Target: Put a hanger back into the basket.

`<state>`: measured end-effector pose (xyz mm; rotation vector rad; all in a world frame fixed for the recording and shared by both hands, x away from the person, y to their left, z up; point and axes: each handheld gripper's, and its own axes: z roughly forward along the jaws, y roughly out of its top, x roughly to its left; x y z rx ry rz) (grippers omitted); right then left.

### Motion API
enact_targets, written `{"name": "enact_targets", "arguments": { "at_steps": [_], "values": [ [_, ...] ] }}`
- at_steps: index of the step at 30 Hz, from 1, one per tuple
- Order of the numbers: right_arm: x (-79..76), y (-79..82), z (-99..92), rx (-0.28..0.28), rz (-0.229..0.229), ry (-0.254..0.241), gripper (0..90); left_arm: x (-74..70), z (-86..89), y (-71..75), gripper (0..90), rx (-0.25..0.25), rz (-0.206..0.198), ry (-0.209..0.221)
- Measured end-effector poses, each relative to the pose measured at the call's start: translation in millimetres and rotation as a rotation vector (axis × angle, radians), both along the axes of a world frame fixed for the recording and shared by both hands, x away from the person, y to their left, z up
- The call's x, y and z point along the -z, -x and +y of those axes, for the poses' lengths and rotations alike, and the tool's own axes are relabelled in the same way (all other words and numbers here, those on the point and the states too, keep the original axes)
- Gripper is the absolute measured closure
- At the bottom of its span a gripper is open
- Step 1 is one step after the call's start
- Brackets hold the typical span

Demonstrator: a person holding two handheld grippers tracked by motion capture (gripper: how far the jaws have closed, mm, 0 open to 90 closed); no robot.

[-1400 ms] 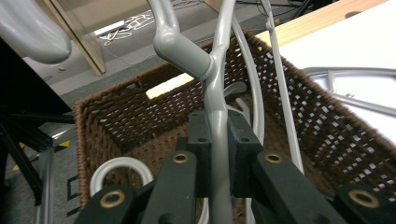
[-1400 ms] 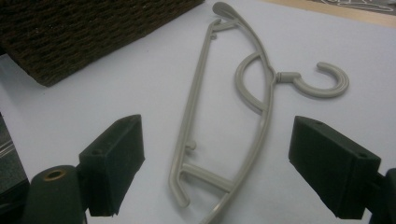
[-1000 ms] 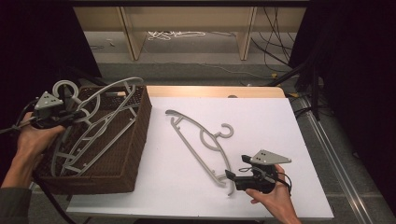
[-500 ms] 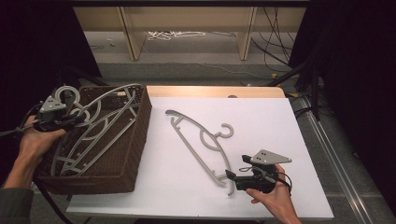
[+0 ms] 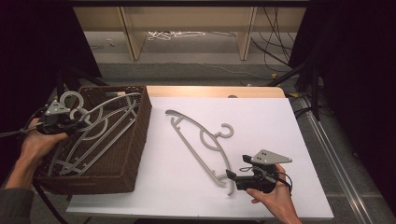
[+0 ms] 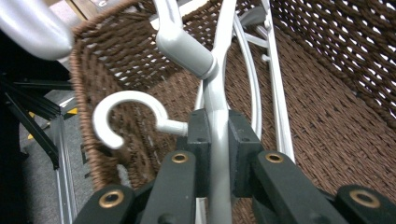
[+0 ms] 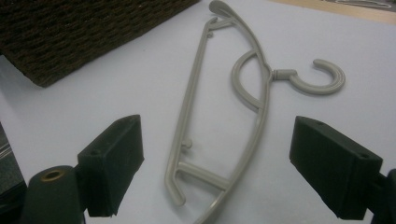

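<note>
Since the earlier frames, the left gripper [image 5: 70,122] has drifted slightly toward the near left of the basket [image 5: 135,154], carrying its hanger [image 5: 100,133] with it; the right gripper [image 5: 233,178] has kept its place. Seen in the left gripper view, the left gripper [image 6: 217,149] is clamped on the hanger's [image 6: 219,107] grey bar just below the neck, with both pads pressed flat against it. A white hook [image 6: 123,116] curls off to the left of the pads, and a second hook end [image 6: 28,28] crosses the upper left corner. Below lies the brown wicker basket [image 6: 336,121], the hanger hanging partly inside it and leaning over its far left rim.

On the white table [image 5: 280,126], a second hanger [image 5: 201,144] lies flat, well apart from the basket. Its near end is just in front of the right gripper [image 7: 217,175], whose jaws stand wide apart on either side of that hanger's [image 7: 224,121] lower end without touching it.
</note>
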<state>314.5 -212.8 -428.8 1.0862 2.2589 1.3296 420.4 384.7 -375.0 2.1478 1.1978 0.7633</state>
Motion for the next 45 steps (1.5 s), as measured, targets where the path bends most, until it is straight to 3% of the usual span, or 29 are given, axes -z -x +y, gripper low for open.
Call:
{"name": "enact_targets", "arguments": {
  "at_steps": [5,7,10,14,16,21,25,30,35,37,41,45],
  "values": [
    [0.5,-0.4,0.5,-0.004,0.001,-0.003,18.5,10.0,-11.2,-5.9,80.9,0.006,0.046,-0.004],
    [1.1,-0.2,1.0,-0.006,0.002,-0.008,18.5,16.3,-11.9,-7.8,81.1,-0.014,0.063,0.006],
    [0.6,-0.4,0.7,-0.005,-0.004,-0.008,18.5,22.8,-8.2,-9.2,81.3,-0.030,0.069,0.021],
    [0.1,-0.4,-0.2,-0.002,-0.003,0.005,18.5,27.8,-10.6,-11.4,81.2,-0.037,0.080,0.003],
    [0.2,0.1,0.1,-0.001,0.005,0.002,18.5,28.4,-10.5,-12.7,81.2,-0.049,0.091,-0.012],
    [0.2,0.2,0.0,-0.001,0.005,0.003,18.5,33.7,-4.5,-15.9,79.9,-0.101,0.111,0.018],
    [0.3,-0.6,-0.8,-0.003,-0.001,0.004,18.5,42.2,-0.3,-16.1,72.1,-0.145,0.134,0.012],
    [1.0,-0.8,-0.4,-0.001,0.004,0.000,18.4,38.5,5.0,-12.0,68.9,-0.177,0.112,0.050],
    [1.7,-1.4,0.5,-0.002,-0.005,-0.009,18.4,22.9,2.3,-4.8,59.5,-0.187,0.040,0.063],
    [2.0,-1.0,0.2,-0.001,-0.002,-0.006,18.4,17.5,-1.3,-1.7,52.6,-0.204,0.012,0.087],
    [2.2,-1.0,0.4,0.000,-0.003,-0.007,18.4,4.4,-10.0,7.0,46.7,-0.186,-0.018,0.101],
    [1.9,-1.2,0.2,0.002,0.006,-0.010,18.4,-10.6,-25.8,19.4,38.3,-0.207,-0.086,0.199]
  ]
}}
